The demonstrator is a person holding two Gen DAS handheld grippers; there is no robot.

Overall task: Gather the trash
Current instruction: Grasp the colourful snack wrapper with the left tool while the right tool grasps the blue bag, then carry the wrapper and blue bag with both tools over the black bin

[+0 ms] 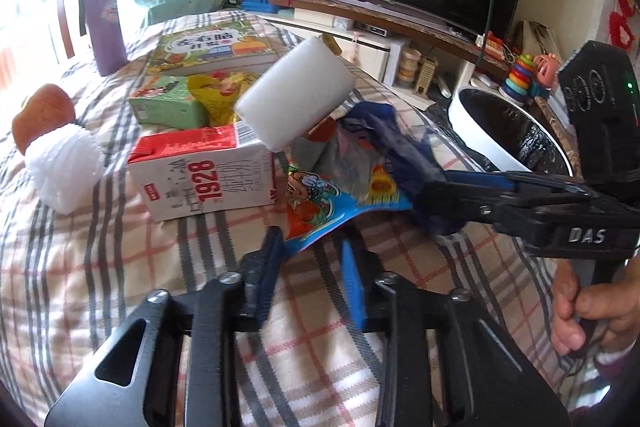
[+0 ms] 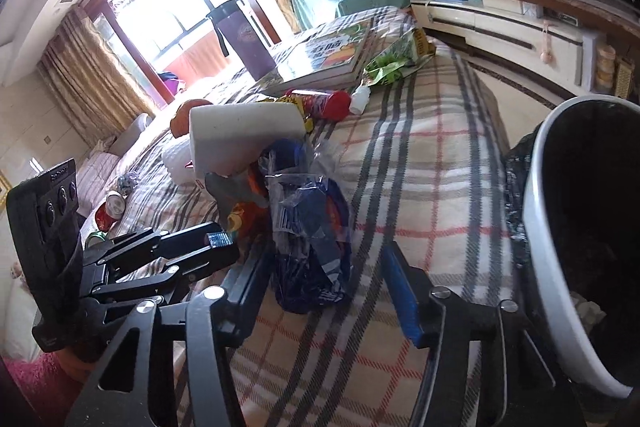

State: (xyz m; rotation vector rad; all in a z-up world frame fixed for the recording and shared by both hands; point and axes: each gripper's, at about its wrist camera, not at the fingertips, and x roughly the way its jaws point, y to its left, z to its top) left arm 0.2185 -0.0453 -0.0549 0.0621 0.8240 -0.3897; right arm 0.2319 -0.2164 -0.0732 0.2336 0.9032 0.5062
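Observation:
Trash lies on the plaid table. My left gripper is open, its fingertips at the near edge of a colourful snack wrapper. My right gripper is open around a crumpled blue plastic bag; in the left wrist view it reaches in from the right onto that bag. A white foam block rests on a red and white milk carton. The white bin with a black liner stands at the table's right edge.
A green carton, books, a purple tumbler, a foam-netted brown fruit, a red tube and a can are on the table. A TV and toy shelves stand behind.

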